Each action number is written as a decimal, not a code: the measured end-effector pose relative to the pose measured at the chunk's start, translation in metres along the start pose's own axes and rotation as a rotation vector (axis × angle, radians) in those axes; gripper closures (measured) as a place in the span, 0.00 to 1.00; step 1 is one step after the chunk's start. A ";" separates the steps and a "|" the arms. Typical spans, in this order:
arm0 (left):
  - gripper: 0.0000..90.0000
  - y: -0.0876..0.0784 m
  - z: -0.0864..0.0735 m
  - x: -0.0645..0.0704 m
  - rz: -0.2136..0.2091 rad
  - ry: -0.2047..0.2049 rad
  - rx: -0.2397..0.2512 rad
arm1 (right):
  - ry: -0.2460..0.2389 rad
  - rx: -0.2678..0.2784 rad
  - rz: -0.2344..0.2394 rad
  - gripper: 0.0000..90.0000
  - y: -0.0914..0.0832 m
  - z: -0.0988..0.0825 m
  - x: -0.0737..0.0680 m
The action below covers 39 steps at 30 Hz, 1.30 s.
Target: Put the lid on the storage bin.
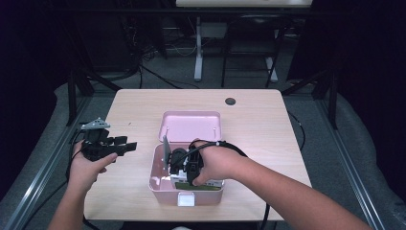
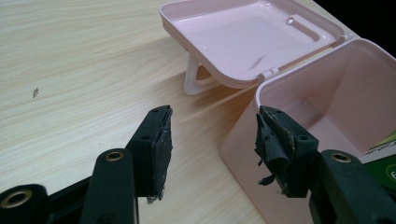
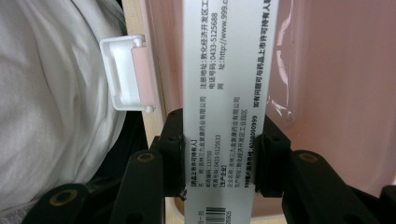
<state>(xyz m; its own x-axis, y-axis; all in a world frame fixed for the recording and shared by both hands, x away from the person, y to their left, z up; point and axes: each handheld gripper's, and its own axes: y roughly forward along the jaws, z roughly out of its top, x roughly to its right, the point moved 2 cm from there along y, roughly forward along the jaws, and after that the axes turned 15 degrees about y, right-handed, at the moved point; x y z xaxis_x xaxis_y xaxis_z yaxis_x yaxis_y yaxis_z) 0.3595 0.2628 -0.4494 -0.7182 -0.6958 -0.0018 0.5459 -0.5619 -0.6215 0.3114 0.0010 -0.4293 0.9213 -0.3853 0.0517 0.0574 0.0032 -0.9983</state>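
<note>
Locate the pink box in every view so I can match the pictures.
High view: the pink box sits at the table's near middle, its lid open behind it; the right gripper reaches into it.
Left gripper view: at the right, beyond the jaws, lid open at top.
Right gripper view: its wall at the right, behind the held carton.
Shared landmark: the white front latch.

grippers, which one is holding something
The right gripper: it clamps a white printed box over the pink case. The left gripper is open, holding nothing.
</note>
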 end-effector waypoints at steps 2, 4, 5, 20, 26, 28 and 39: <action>0.50 0.000 0.000 -0.001 0.003 -0.003 0.000 | 0.002 0.004 0.004 0.68 0.001 0.000 0.001; 0.50 0.000 -0.001 -0.001 0.003 -0.005 0.000 | 0.003 0.005 0.006 0.68 0.002 0.000 0.001; 0.51 0.000 -0.001 -0.001 0.003 -0.004 -0.001 | 0.002 0.005 0.005 0.68 0.002 0.000 0.001; 0.50 0.001 -0.002 -0.002 0.005 -0.005 -0.006 | -0.021 0.007 0.006 0.68 0.008 0.001 0.000; 0.50 0.004 -0.001 0.001 -0.001 0.000 -0.009 | -0.018 0.006 0.013 0.68 0.014 0.000 0.002; 0.51 0.005 -0.001 0.001 -0.003 0.005 -0.012 | -0.022 0.008 0.013 0.68 0.016 0.000 0.002; 0.53 0.012 -0.001 0.006 -0.028 0.016 -0.023 | -0.014 -0.024 0.029 0.68 0.033 -0.002 0.008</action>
<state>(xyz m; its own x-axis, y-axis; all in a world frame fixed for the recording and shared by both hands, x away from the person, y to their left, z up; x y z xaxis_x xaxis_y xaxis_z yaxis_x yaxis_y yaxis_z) 0.3610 0.2519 -0.4573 -0.7399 -0.6727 0.0032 0.5159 -0.5705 -0.6390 0.3200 -0.0039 -0.4618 0.9277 -0.3726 0.0225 0.0211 -0.0079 -0.9997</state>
